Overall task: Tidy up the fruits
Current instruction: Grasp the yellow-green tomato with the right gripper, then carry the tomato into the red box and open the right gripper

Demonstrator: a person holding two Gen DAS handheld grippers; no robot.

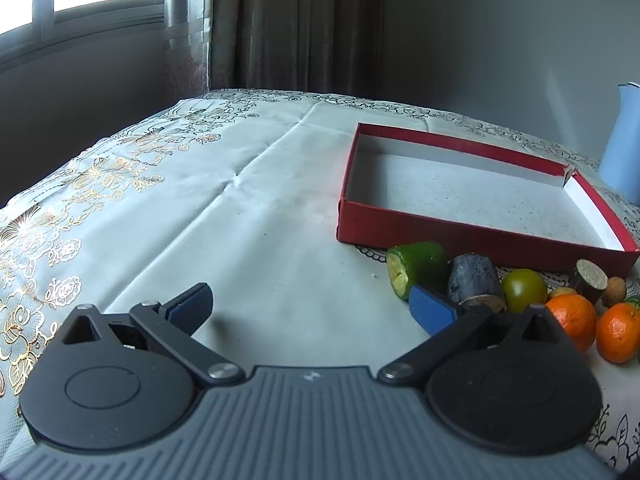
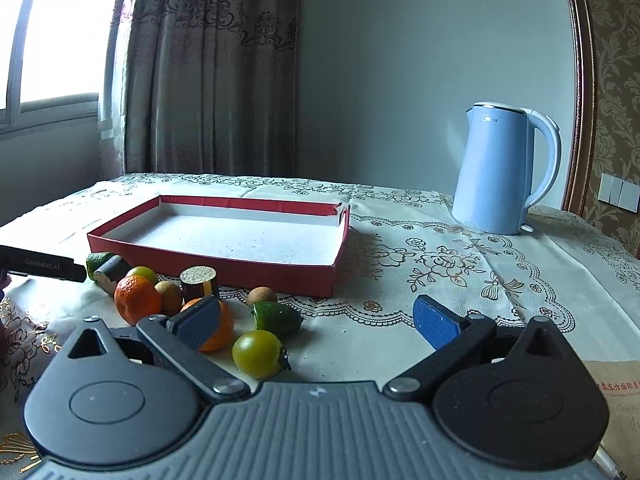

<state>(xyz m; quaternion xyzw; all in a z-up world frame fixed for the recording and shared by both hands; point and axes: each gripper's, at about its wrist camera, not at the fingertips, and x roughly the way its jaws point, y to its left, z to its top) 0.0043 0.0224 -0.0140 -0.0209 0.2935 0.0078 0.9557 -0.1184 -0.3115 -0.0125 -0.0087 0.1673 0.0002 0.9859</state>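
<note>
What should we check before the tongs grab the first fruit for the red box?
1. Red box has room: ok, nothing lies inside it.
2. Right tongs open: ok, wide apart, holding nothing.
3. Left tongs open: ok, also holding nothing.
4. Fruit within sight: ok, the green tomato lies close in front of the right tongs, beside an orange.
5. Way to the box free: ok, the blue kettle stands off to the right, apart from it.
6. Whether the tomato will roll when touched: cannot tell.
</note>
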